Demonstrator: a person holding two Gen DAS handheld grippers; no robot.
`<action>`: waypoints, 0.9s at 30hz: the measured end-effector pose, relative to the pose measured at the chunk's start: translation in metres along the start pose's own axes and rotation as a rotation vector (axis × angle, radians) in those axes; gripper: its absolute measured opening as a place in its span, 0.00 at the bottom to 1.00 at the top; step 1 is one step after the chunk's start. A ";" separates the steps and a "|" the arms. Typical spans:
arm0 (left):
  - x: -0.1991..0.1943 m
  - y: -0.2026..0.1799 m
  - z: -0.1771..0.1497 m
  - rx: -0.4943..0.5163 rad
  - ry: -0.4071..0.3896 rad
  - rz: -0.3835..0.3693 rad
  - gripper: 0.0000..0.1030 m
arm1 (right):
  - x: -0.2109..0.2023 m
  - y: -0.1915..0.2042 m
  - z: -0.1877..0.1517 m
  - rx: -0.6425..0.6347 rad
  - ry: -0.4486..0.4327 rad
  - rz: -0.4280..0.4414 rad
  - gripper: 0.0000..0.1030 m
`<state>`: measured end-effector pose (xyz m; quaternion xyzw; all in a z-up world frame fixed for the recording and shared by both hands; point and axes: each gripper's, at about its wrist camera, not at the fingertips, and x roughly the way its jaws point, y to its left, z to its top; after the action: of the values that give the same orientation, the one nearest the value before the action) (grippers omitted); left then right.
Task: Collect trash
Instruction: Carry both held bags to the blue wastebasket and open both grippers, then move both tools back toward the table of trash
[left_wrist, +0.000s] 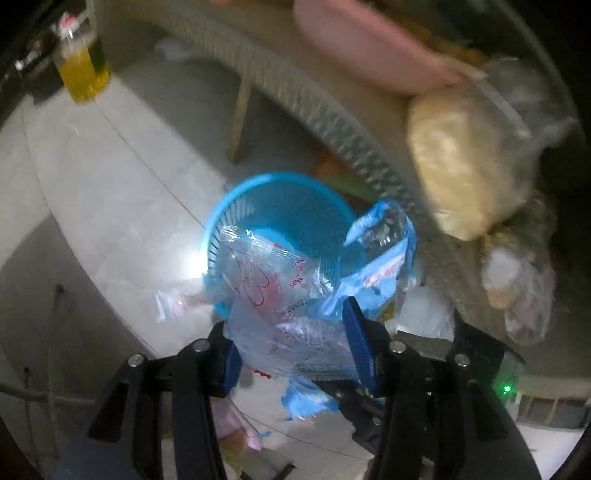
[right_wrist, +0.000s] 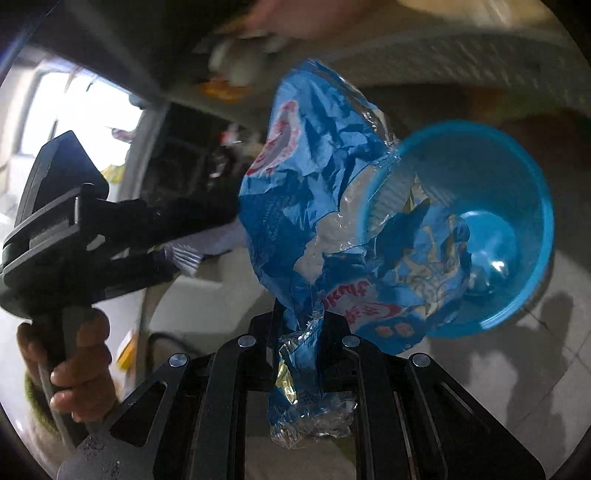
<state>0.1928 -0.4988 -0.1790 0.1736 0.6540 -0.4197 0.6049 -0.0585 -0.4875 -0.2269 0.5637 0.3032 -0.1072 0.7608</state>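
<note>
A blue plastic waste basket stands on the tiled floor beside the table; it also shows in the right wrist view. My left gripper is shut on a clear plastic bag with red print, held just above the basket's near rim. My right gripper is shut on a crumpled blue wrapper whose far end hangs over the basket's mouth. The same blue wrapper shows in the left wrist view. The left gripper also shows at the left of the right wrist view.
A round table edge with patterned cloth curves above the basket. On it lie a pink lid and a bag of pale grain. A bottle of yellow liquid stands on the floor at far left. More wrappers lie on the floor.
</note>
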 end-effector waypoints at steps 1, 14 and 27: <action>0.009 0.001 0.004 -0.014 0.012 -0.002 0.47 | 0.007 -0.010 0.004 0.020 0.001 -0.024 0.15; 0.036 0.006 0.021 -0.066 0.047 -0.018 0.71 | 0.022 -0.052 0.011 0.079 -0.058 -0.193 0.59; -0.096 -0.011 -0.030 0.063 -0.148 -0.039 0.75 | 0.022 -0.028 0.034 0.000 -0.100 -0.192 0.59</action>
<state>0.1853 -0.4558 -0.0882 0.1482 0.5972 -0.4633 0.6377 -0.0438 -0.5241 -0.2554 0.5257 0.3176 -0.2077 0.7613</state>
